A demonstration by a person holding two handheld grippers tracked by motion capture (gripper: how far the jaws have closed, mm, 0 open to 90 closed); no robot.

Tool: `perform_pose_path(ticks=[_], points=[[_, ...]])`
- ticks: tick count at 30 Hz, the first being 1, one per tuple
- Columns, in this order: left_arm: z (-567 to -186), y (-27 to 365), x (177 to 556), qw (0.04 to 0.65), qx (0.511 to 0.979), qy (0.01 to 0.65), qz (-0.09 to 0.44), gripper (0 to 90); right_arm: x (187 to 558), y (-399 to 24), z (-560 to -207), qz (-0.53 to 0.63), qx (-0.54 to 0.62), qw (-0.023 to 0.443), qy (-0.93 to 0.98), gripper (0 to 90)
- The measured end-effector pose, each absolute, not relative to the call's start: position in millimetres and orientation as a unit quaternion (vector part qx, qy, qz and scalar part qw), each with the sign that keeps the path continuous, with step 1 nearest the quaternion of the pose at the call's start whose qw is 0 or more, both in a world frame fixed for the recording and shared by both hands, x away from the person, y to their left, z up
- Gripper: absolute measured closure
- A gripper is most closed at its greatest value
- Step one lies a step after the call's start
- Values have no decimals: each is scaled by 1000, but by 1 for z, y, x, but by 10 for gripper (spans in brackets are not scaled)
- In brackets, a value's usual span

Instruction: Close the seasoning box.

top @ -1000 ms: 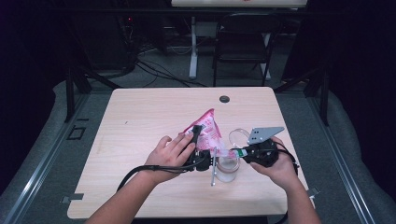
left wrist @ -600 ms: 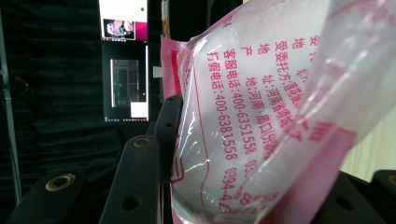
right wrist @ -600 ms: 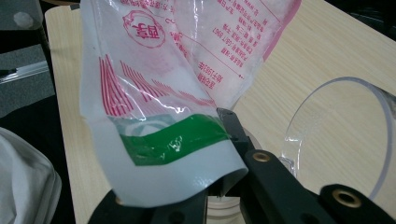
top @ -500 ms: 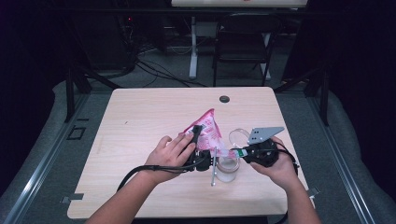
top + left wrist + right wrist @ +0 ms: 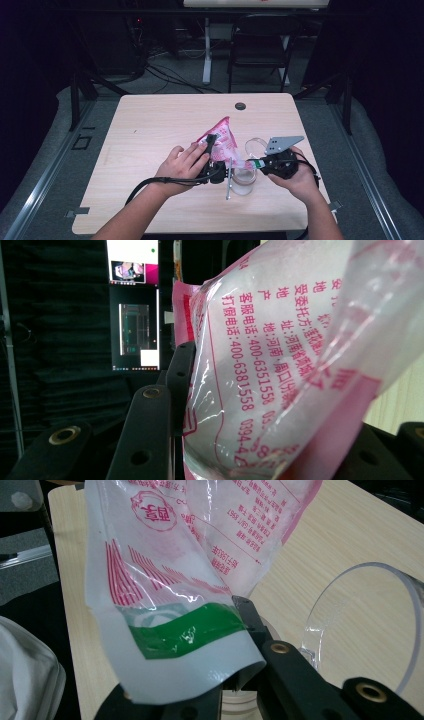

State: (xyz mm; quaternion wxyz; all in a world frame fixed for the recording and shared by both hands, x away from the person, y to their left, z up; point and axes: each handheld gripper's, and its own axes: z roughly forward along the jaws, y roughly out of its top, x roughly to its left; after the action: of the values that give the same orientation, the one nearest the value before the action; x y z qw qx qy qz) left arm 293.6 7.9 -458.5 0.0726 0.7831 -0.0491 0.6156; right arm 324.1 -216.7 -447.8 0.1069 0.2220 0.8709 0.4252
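Your left claw (image 5: 212,145) is clamped on the pink-and-white printed plastic pouch (image 5: 223,142), held up off the light wooden table (image 5: 150,130) near its front edge; your right claw (image 5: 256,164) grips the pouch's green-banded corner (image 5: 190,630). Just beside it sits a clear plastic cup (image 5: 245,175) with a clear round lid (image 5: 370,625). Farther back, a small black grommet (image 5: 240,106), then a dark folding chair (image 5: 260,50).

A bag (image 5: 223,140) sits on the table (image 5: 150,125) near its front edge, right of centre. A glass (image 5: 245,175) stands just right of the bag, nearer the front edge.
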Motion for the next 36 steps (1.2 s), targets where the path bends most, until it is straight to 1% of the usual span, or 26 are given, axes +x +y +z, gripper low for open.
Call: perform_pose_path(ticks=[36], points=[[-456,7,292,77,775,-57,625,638,324,-217,-448,426,223,108,870,898]])
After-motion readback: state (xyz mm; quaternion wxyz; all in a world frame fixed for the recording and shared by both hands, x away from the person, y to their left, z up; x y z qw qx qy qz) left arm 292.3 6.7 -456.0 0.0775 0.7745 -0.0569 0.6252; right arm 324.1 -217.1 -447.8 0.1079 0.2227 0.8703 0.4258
